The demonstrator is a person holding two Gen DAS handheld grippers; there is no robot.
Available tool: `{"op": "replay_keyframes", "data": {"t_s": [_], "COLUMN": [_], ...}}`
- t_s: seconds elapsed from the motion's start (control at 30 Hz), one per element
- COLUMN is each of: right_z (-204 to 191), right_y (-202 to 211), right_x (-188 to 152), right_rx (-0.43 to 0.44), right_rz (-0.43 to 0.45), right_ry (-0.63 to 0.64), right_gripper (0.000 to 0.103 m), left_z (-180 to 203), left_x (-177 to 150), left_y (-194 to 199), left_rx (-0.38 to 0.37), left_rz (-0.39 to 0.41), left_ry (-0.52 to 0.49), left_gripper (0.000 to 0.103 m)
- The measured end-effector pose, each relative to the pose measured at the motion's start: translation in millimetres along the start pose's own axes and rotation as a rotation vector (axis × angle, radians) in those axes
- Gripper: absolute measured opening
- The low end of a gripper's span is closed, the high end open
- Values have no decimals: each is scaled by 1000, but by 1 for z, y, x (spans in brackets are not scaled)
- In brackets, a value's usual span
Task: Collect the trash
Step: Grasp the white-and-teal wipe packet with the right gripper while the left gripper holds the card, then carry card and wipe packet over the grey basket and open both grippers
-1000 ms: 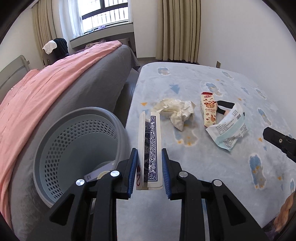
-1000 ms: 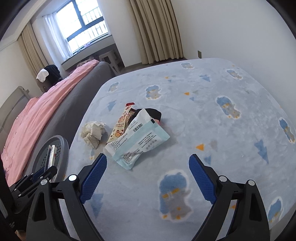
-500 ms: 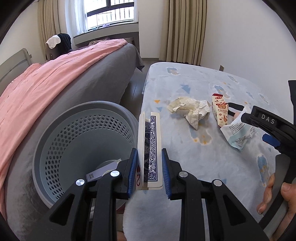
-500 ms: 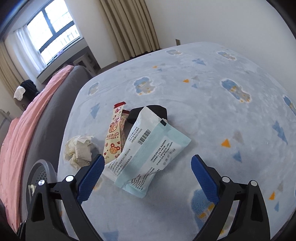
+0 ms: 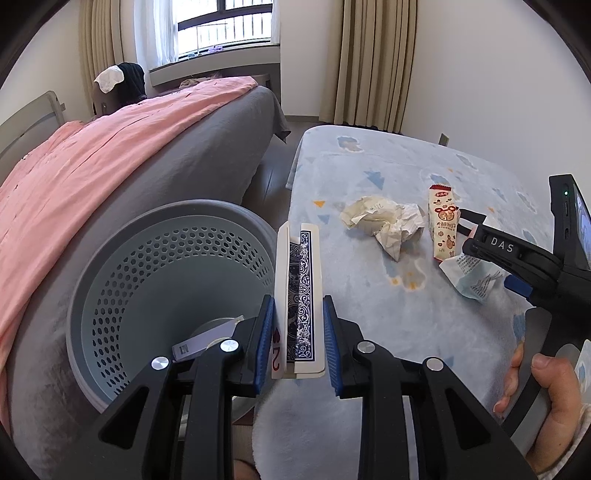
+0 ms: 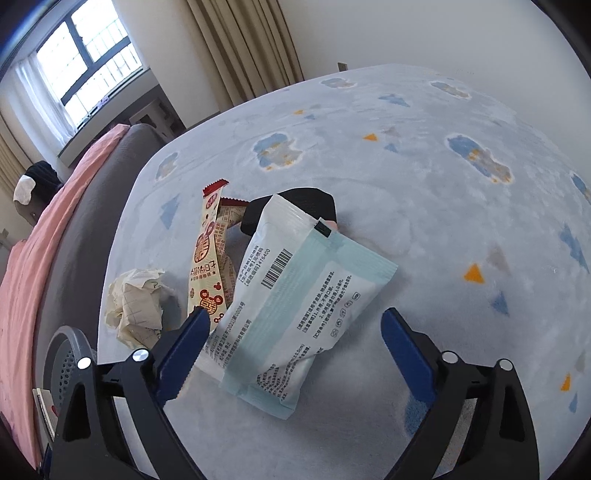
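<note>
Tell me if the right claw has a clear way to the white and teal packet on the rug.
Probably yes. The right claw is closing with the white and teal packet between its pads, not yet pressed. Nothing lies over the packet; the snack wrapper sits close by one pad and might get caught.

I see white walls (image 5: 480, 74), a bright barred window (image 5: 225, 26) at twelve o'clock, beige curtains (image 5: 369, 62) beside it, a grey bed (image 5: 207, 155) under a pink cover (image 5: 92, 177) at ten o'clock, a pale blue patterned blanket (image 6: 424, 177) at three o'clock.
</note>
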State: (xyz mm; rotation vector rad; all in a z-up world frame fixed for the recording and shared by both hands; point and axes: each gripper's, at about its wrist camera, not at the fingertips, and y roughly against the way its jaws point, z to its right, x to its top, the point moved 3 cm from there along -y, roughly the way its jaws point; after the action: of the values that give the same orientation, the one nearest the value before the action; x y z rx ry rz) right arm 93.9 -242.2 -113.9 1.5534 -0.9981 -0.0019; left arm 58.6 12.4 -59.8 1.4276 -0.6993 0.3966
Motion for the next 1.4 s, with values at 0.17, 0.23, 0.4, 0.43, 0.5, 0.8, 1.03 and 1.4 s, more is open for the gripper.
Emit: {"op": "replay_keyframes", "data": {"t_s": [0.17,0.23,0.4,0.43,0.5,0.8,1.03,1.4], "right_z": [-3,-4,-3,-3,-5,-42,-101,-199], "right_y": [5,12,33,37,46,87,106,98], "right_x": [-4,-6,-17,-20,-25,-48,-66,-85], "right_rx": [23,25,33,37,45,138,258,448], "right_rz": [-10,-6,3,2,3,20,20,-38], "right_ry": [60,101,173,183,207,324,460,642], "right_gripper": [66,66,65,65,65,65,65,65], "left_z": [-1,-1,-3,-4,-6,-30,-69,-141], "left_x": [-1,0,-1,-1,-2,-6,-6,4], "left_y": [0,0,1,2,3,20,43,45], "left_rx": [1,-1,-7,-10,-2,50,102,168], "left_rz": [-2,-3,-2,-2,1,34,57,34], "left_ry": [2,2,5,8,8,31,88,183], "left_gripper": [25,25,25,25,25,25,25,26]}}
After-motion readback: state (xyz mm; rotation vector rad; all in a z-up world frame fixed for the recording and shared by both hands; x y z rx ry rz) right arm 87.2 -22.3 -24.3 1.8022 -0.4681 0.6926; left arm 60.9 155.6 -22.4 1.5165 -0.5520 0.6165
